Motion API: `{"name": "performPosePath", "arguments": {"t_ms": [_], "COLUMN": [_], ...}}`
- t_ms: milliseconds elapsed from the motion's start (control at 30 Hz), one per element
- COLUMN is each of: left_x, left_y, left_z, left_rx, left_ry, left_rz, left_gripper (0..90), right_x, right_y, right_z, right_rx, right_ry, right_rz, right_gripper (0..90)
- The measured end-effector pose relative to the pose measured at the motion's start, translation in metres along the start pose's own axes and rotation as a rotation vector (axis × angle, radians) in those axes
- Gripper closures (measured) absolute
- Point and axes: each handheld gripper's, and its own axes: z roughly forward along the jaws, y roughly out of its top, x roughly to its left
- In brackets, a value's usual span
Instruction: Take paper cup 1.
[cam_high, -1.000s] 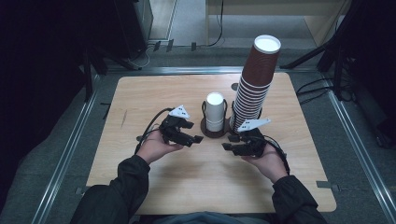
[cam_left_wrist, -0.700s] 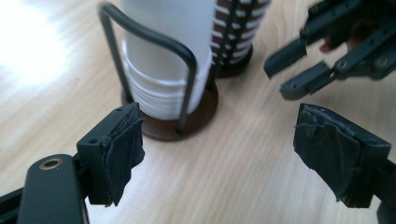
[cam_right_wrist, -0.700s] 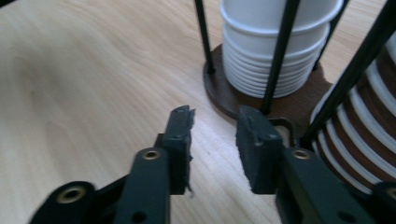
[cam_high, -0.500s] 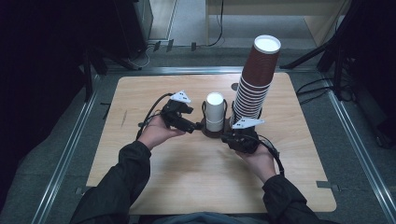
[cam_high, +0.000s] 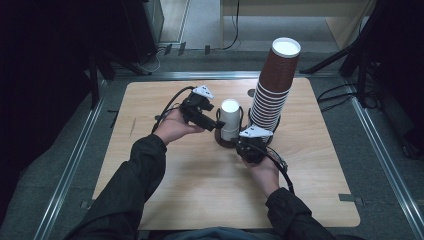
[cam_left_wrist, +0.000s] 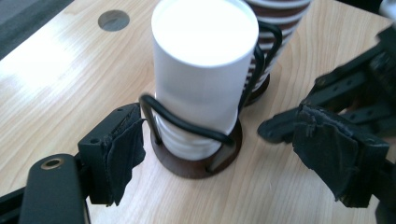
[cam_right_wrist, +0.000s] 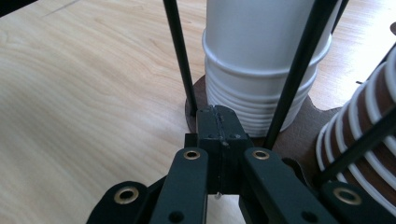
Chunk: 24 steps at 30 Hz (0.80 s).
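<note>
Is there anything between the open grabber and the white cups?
Yes. In the left gripper view, the holder's black wire loop runs between the left gripper and the white cup stack.

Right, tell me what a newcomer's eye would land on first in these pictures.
The tall stack of brown cups towers at the table's far right. Beside it, a white cup stack sits in a wire holder. The left gripper, jaws open, approaches the white cups, while the right gripper, jaws shut, presses at the holder's base.
</note>
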Motion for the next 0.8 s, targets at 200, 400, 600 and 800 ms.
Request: {"name": "performPosePath", "arguments": {"t_ms": [200, 400, 600, 800], "left_x": [0.007, 0.006, 0.007, 0.006], "left_y": [0.016, 0.023, 0.025, 0.027], "left_z": [0.006, 0.017, 0.023, 0.026], "left_rx": [0.004, 0.016, 0.007, 0.015], "left_ry": [-0.007, 0.001, -0.002, 0.006], "left_rz": [0.009, 0.044, 0.038, 0.039], "left_gripper": [16.7, 20.2, 20.7, 22.7], "right_x": [-0.003, -0.002, 0.001, 0.005], "right_y": [0.004, 0.006, 0.006, 0.005], "right_z": [0.005, 0.009, 0.014, 0.019], "right_rx": [-0.028, -0.039, -0.050, -0.045], "right_ry": [-0.017, -0.034, -0.046, -0.058], "right_rz": [0.031, 0.050, 0.060, 0.052], "right_gripper": [89.9, 89.9, 89.9, 89.9]}}
